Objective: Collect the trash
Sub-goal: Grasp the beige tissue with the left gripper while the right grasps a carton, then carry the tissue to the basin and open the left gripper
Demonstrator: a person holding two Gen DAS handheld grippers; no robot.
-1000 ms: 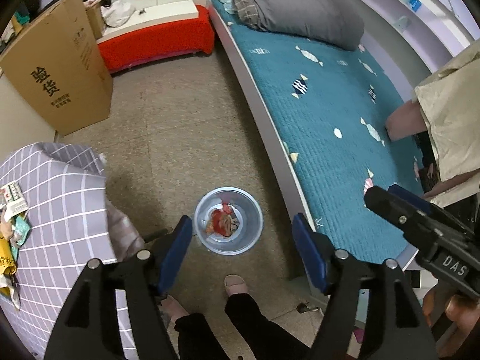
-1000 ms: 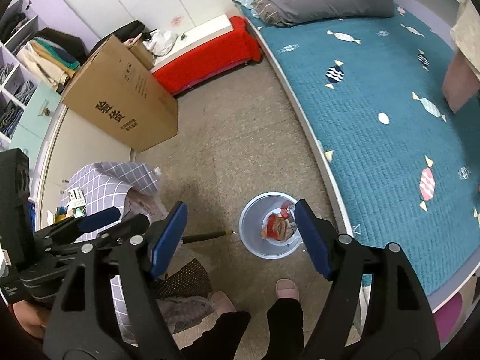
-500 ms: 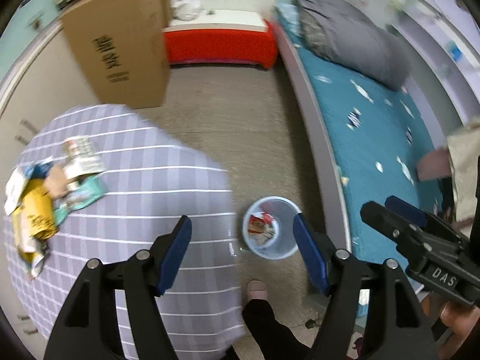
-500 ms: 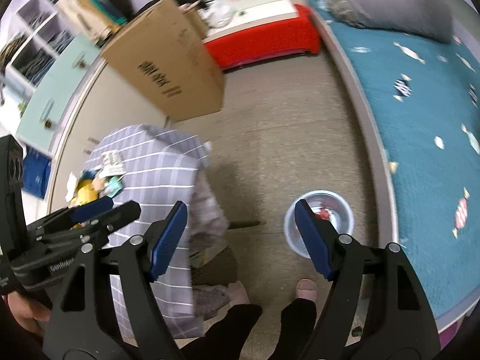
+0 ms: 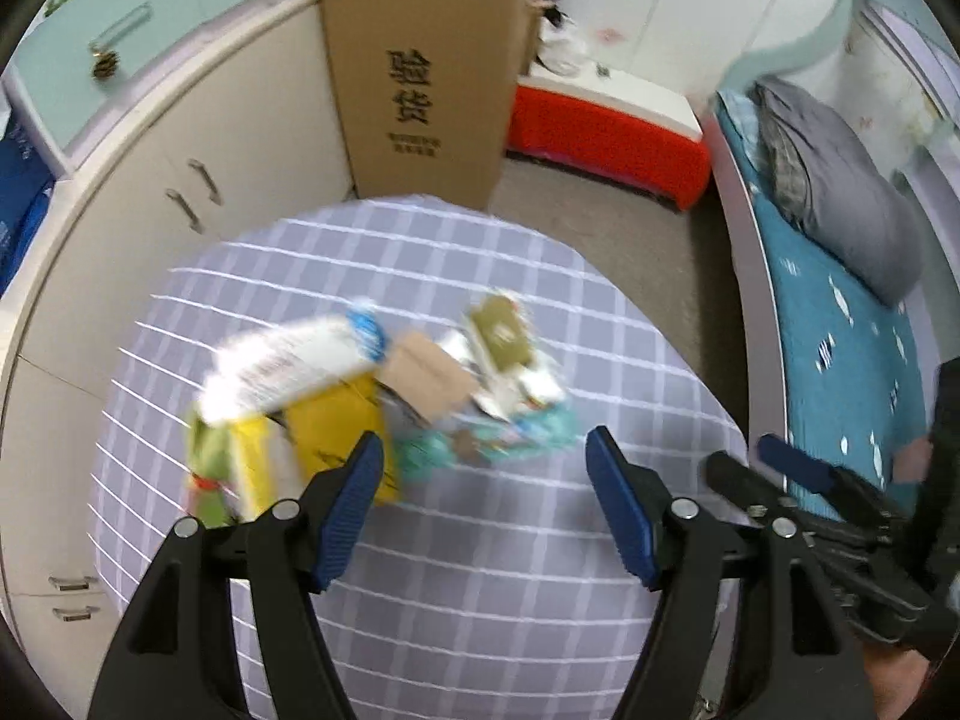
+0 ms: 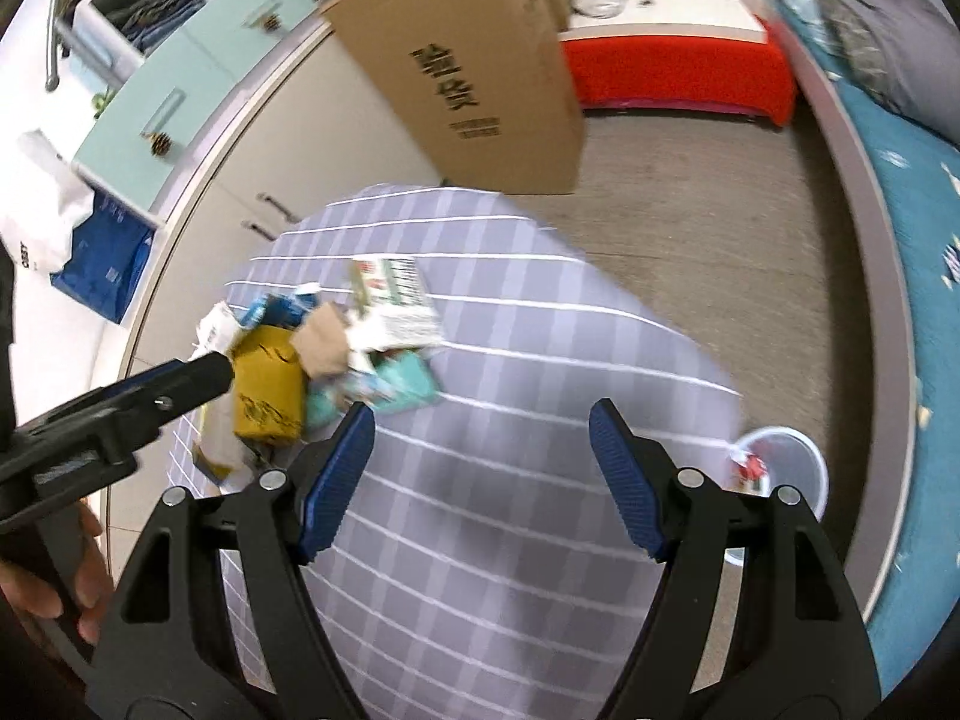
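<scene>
My left tongs (image 5: 483,480) and my right tongs (image 6: 480,450) are both wide apart with nothing in them. Under them is a table (image 5: 480,600) with a purple checked cloth. The trash pile (image 5: 372,384) sits on it: a yellow bag, white wrappers, brown card, all blurry. The bin (image 6: 798,468) is on the floor by the blue bed (image 6: 936,312). Farther off stands a big cardboard box (image 5: 420,72).
</scene>
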